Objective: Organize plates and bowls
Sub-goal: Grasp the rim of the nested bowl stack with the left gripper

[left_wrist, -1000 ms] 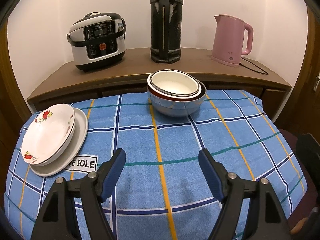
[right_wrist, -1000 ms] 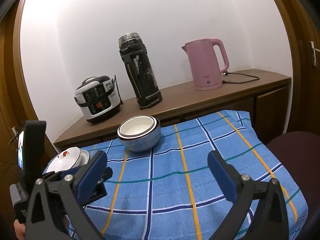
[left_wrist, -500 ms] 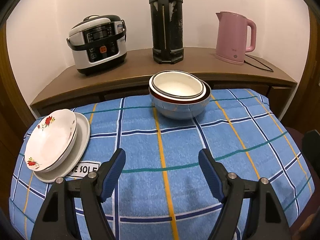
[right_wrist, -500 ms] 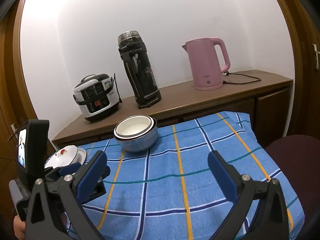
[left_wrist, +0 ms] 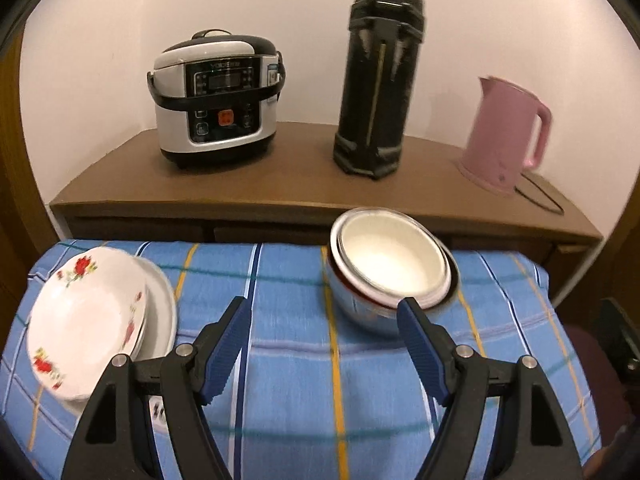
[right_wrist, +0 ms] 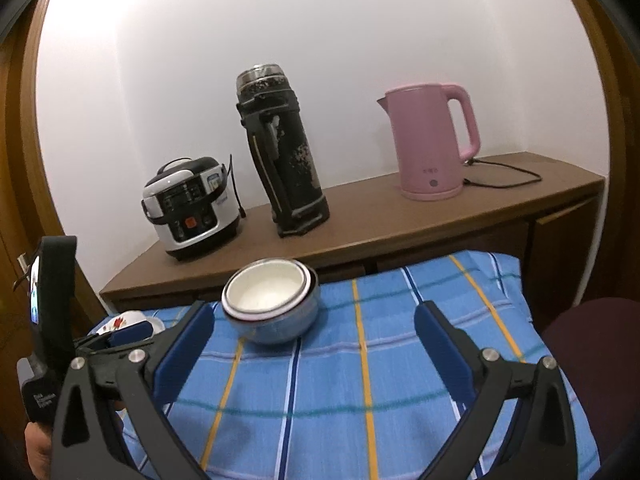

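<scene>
A stack of nested bowls (left_wrist: 392,276), white inside with a metal outer bowl, stands on the blue checked tablecloth (left_wrist: 288,312) near its far edge; it also shows in the right wrist view (right_wrist: 272,304). A flowered white plate (left_wrist: 84,320) lies on a plain white plate (left_wrist: 162,312) at the left. My left gripper (left_wrist: 322,320) is open and empty, just in front of the bowls and between them and the plates. My right gripper (right_wrist: 314,328) is open and empty, in front of the bowls.
A wooden sideboard (left_wrist: 280,184) behind the table holds a rice cooker (left_wrist: 218,100), a tall black flask (left_wrist: 380,76) and a pink kettle (left_wrist: 506,136). A dark red chair seat (right_wrist: 592,324) stands at the right. The left gripper's body (right_wrist: 52,320) shows at the left.
Both grippers have moved forward toward the dishes; the bowls and plates appear closer. The left wrist view has swung leftward. Both jaws stay open.
</scene>
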`<state>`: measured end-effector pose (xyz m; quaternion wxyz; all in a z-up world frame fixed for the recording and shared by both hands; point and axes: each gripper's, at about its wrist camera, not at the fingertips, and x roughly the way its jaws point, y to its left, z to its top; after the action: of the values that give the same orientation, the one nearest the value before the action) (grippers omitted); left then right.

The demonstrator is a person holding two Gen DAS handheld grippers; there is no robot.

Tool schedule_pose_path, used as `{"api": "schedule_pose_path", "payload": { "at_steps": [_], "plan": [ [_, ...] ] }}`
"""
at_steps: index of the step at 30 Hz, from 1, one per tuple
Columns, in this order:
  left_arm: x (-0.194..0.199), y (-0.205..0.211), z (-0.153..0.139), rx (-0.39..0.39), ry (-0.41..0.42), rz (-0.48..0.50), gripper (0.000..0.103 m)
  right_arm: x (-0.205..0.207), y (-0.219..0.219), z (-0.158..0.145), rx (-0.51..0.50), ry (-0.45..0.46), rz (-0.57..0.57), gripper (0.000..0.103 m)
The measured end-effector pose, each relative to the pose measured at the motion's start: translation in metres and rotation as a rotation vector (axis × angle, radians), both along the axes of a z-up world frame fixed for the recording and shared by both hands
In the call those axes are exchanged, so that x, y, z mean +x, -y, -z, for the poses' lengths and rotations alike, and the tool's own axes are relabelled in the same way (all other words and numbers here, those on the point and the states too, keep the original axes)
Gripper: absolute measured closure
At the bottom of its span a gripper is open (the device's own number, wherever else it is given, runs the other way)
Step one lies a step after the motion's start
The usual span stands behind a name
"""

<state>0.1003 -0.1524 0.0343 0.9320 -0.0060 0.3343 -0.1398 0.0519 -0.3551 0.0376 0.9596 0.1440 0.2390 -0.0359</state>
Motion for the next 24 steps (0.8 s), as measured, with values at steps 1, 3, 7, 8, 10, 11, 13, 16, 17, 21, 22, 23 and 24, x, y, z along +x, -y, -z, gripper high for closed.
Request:
{"api": "schedule_pose_path", "payload": {
  "at_steps": [1, 3, 7, 8, 10, 11, 13, 16, 17, 21, 22, 23, 24],
  "plan": [
    [0.009, 0.002, 0.001, -0.001, -0.009, -0.002, 0.026, 0.011, 0.003, 0.002, 0.017, -0.012, -0.006, 0.012],
    [0.027, 0.006, 0.005, -0.012, -0.039, -0.014, 0.026, 0.036, 0.008, 0.011, 0.058, -0.043, -0.012, 0.014],
    [0.058, 0.011, 0.017, -0.048, -0.103, -0.043, 0.026, 0.080, 0.020, 0.040, 0.171, -0.129, -0.020, 0.021],
    [0.065, 0.013, 0.019, -0.063, -0.118, -0.040, 0.026, 0.089, 0.023, 0.048, 0.214, -0.148, -0.022, 0.022],
    [0.074, 0.017, 0.024, -0.074, -0.133, -0.035, 0.026, 0.102, 0.027, 0.060, 0.272, -0.171, -0.029, 0.024],
    [0.079, 0.020, 0.026, -0.077, -0.139, -0.035, 0.026, 0.108, 0.028, 0.065, 0.290, -0.180, -0.026, 0.024],
    [0.085, 0.022, 0.030, -0.083, -0.145, -0.041, 0.026, 0.118, 0.030, 0.072, 0.322, -0.189, -0.041, 0.026],
    [0.094, 0.021, 0.034, -0.097, -0.160, -0.058, 0.026, 0.130, 0.031, 0.080, 0.345, -0.207, -0.051, 0.028],
    [0.097, 0.020, 0.037, -0.106, -0.169, -0.069, 0.026, 0.134, 0.031, 0.082, 0.355, -0.214, -0.054, 0.028],
    [0.107, 0.020, 0.044, -0.113, -0.197, -0.089, 0.029, 0.146, 0.027, 0.089, 0.369, -0.238, -0.068, 0.033],
    [0.108, 0.021, 0.046, -0.109, -0.207, -0.089, 0.032, 0.149, 0.026, 0.091, 0.371, -0.247, -0.070, 0.035],
    [0.110, 0.022, 0.048, -0.110, -0.213, -0.088, 0.035, 0.151, 0.025, 0.094, 0.376, -0.259, -0.072, 0.035],
    [0.112, 0.022, 0.051, -0.114, -0.223, -0.088, 0.037, 0.153, 0.024, 0.097, 0.387, -0.268, -0.075, 0.037]
  ]
}}
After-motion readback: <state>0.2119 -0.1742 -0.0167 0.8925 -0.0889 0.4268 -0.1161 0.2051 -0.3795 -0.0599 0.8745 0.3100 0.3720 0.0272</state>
